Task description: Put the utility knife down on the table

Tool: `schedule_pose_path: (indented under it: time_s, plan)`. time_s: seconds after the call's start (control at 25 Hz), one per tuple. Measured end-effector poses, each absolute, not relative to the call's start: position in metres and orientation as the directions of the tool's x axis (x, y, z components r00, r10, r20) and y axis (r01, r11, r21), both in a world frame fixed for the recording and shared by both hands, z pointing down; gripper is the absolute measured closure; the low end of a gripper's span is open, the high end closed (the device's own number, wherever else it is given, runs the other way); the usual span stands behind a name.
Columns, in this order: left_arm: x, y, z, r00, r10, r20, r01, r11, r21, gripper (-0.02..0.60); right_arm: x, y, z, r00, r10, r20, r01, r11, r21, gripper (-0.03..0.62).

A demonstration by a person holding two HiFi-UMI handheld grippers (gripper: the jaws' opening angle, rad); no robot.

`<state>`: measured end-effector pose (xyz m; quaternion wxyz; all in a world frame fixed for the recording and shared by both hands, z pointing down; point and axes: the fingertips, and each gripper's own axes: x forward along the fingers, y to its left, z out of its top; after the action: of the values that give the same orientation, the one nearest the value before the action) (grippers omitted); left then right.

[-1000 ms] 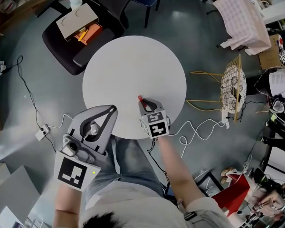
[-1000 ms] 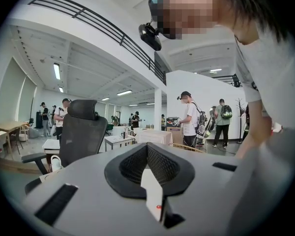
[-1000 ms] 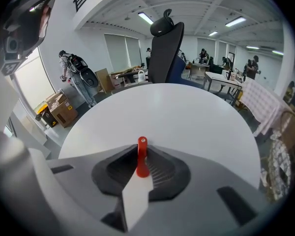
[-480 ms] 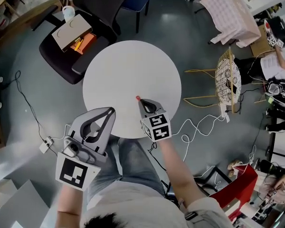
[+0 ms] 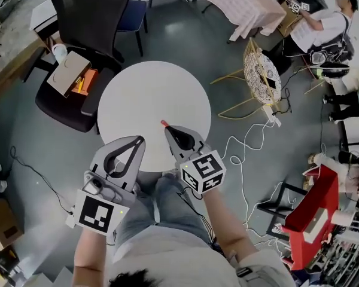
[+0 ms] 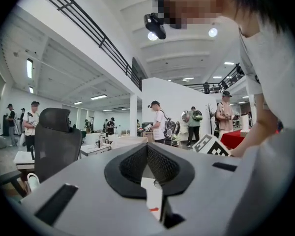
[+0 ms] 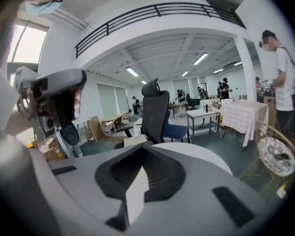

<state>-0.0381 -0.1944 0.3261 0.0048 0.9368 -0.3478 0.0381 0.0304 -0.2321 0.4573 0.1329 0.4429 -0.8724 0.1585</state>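
**A:** The fingers of the right gripper were closed narrowly on the knife. Only its red end showed, poking out just past the fingertips.

**B:** And the left gripper?

**A:** Its fingers were drawn together, tips meeting, with no task thing between them. Deep in the gap its own view showed a pale strip with a small red mark. I couldn't tell whether that belonged to the gripper.

**B:** Where was the knife compared with the surface?

**A:** The red end lay over the near edge, with the rest of the round white top stretching away ahead of the fingertips. I couldn't tell whether it was touching yet. It looked held, not set down.

**B:** How would it handle?

**A:** I judged it stiff and light, with a smooth, hard body. It wouldn't bend, but it could pivot or slide between the fingers if pinched near one end. The best hold would be across the flat sides at mid-handle, with the blade end pointing away from the fingers. Most of the body was hidden inside the grip, so I couldn't say whether a blade was out. That called for a low, gentle release, not a drop.

**B:** Any writing?

**A:** None could be read on the knife. The only print was the black-and-white square markers on the right cube and the left cube, and those were patterns, not words.
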Motion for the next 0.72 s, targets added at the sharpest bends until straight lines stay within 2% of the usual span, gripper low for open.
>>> schedule_pose_path:
  time_s: [0.32,0.72]
  plan:
    - [-0.031,-0.163,0.311,0.840,-0.540,0.053,-0.539,-0.842,-0.034,0.572,0.025,-0.177,0.363,-0.513,-0.841,0.174,-0.858,0.499,-0.119,0.586]
    - [-0.016,-0.122,0.302,0.899,-0.436,0.044,-0.433,-0.900,-0.050,0.572,0.021,-0.110,0.301,-0.458,-0.889,0.016,-0.886,0.455,-0.092,0.586]
